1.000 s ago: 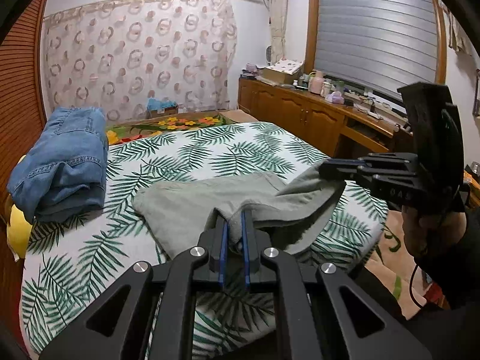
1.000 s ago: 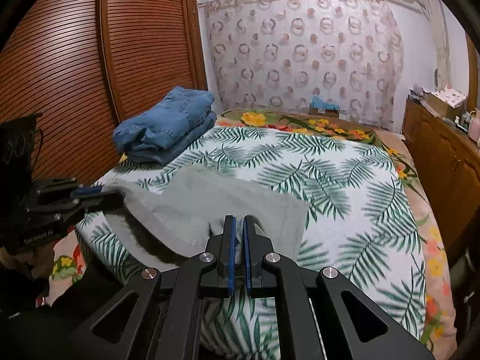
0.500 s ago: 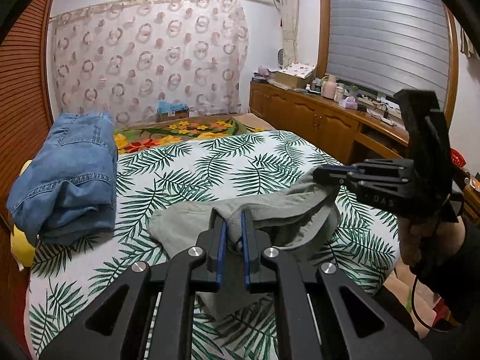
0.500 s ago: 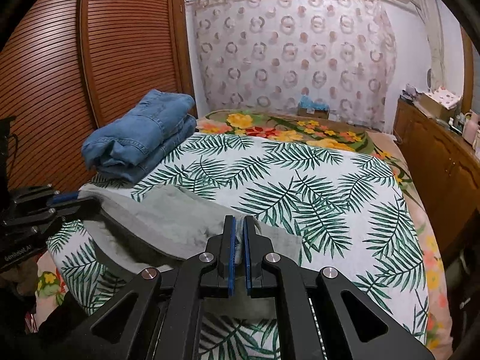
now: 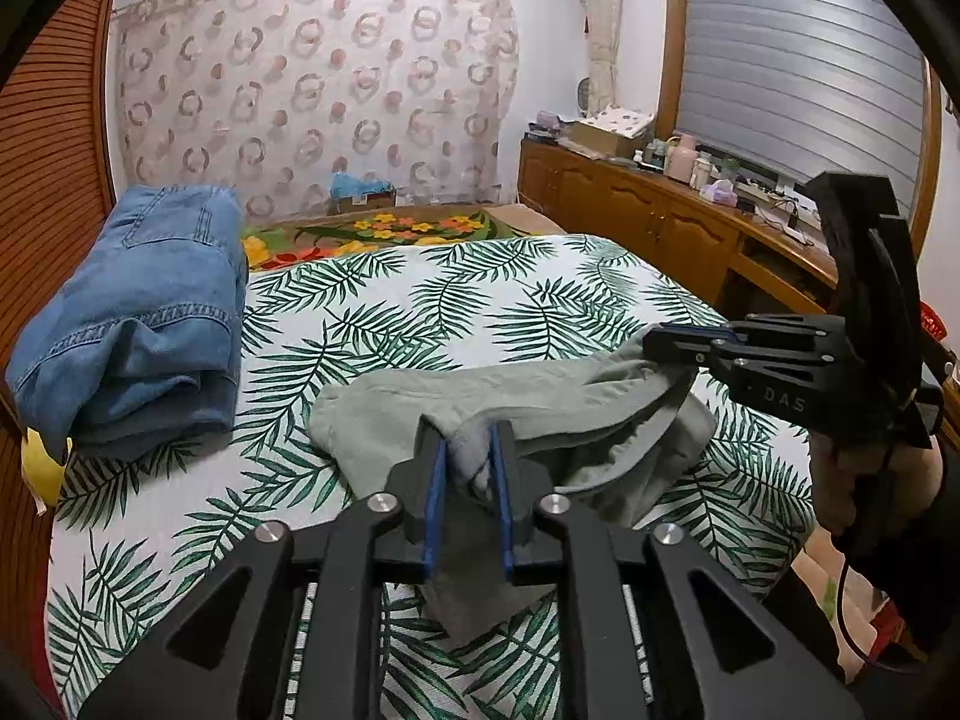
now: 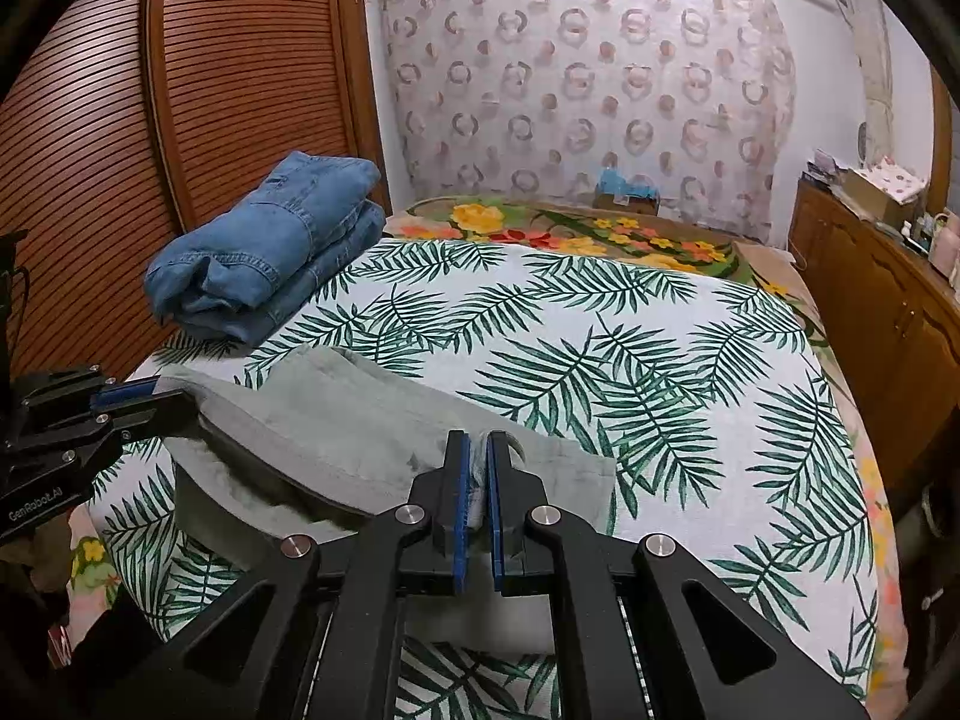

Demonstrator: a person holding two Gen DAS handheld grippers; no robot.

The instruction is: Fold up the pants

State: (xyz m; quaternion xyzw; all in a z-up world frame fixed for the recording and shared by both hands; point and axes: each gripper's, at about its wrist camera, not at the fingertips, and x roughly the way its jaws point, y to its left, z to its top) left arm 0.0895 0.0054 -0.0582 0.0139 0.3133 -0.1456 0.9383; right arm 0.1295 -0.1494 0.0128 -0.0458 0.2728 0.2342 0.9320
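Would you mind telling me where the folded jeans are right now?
The jeans lie on the bed's far left side in both views, against the slatted wardrobe, clear of the grey pants.

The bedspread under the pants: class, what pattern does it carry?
Green palm fronds on white bedspread; clearest in the right wrist view.

Two readable marks, both white lettering on black plastic gripper bodies. "DAS" on the right gripper, on its body behind the fingers, seen w/ left wrist cam. "GenRobot.AI" on the left gripper, on its body behind the fingers, seen w/ right wrist cam. Nothing else legible.
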